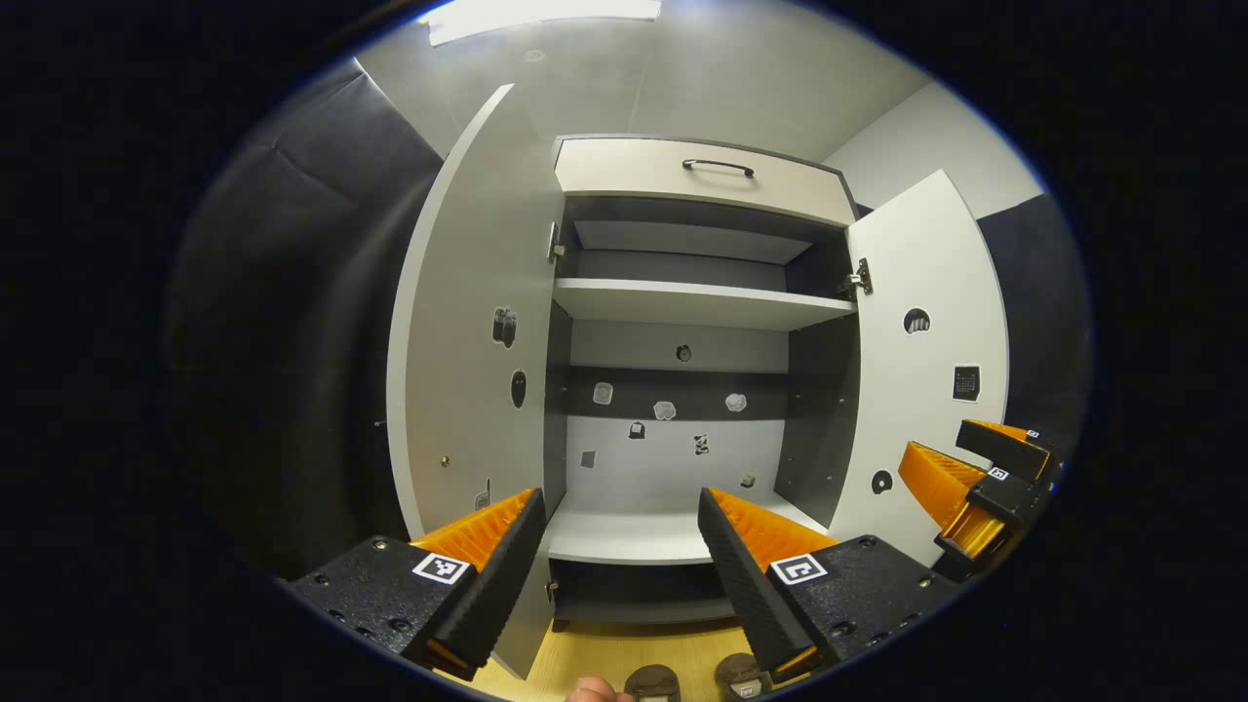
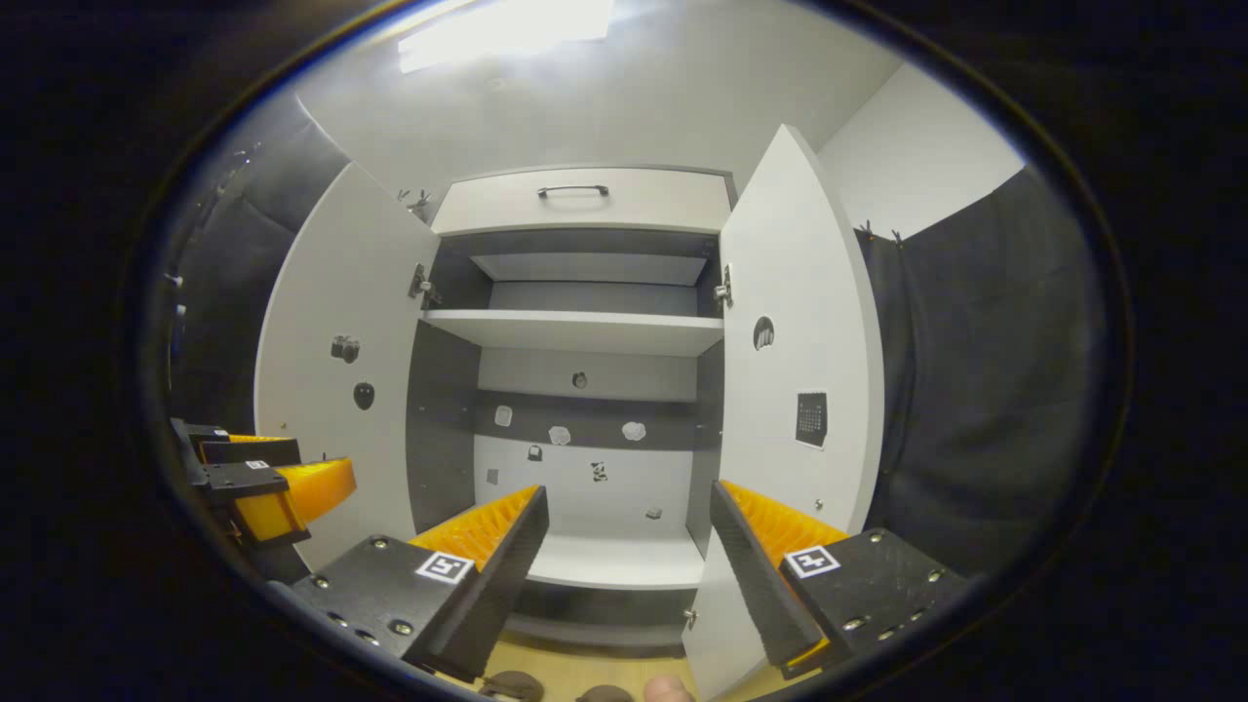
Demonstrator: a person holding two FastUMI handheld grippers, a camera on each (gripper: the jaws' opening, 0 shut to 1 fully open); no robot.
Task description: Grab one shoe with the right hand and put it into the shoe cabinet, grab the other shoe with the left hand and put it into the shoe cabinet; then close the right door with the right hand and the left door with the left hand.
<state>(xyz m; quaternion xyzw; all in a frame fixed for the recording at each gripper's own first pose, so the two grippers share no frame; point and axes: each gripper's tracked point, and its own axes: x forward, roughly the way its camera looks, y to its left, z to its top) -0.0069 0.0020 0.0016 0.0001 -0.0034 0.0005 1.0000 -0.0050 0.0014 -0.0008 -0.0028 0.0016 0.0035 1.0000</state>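
The shoe cabinet (image 1: 692, 302) stands in front of me with its left door (image 1: 468, 341) and right door (image 1: 926, 390) both swung wide. Two dark brown shoes (image 1: 651, 682) (image 1: 741, 675) sit on the wooden floor just below it. My left gripper (image 1: 619, 497) is open and holds nothing, pointed at the lower shelf (image 1: 624, 536). In the right gripper view, my right gripper (image 2: 629, 490) is also open and holds nothing, facing the same cabinet (image 2: 585, 331). The shoes (image 2: 512, 685) (image 2: 603, 694) peek in at the bottom edge there.
A drawer with a dark handle (image 1: 717, 168) tops the cabinet. Small stickers dot the back panel and doors. The right gripper (image 1: 965, 453) shows beside the right door, and the left gripper (image 2: 263, 478) beside the left door (image 2: 331, 390). A fingertip (image 2: 668, 688) shows by the shoes.
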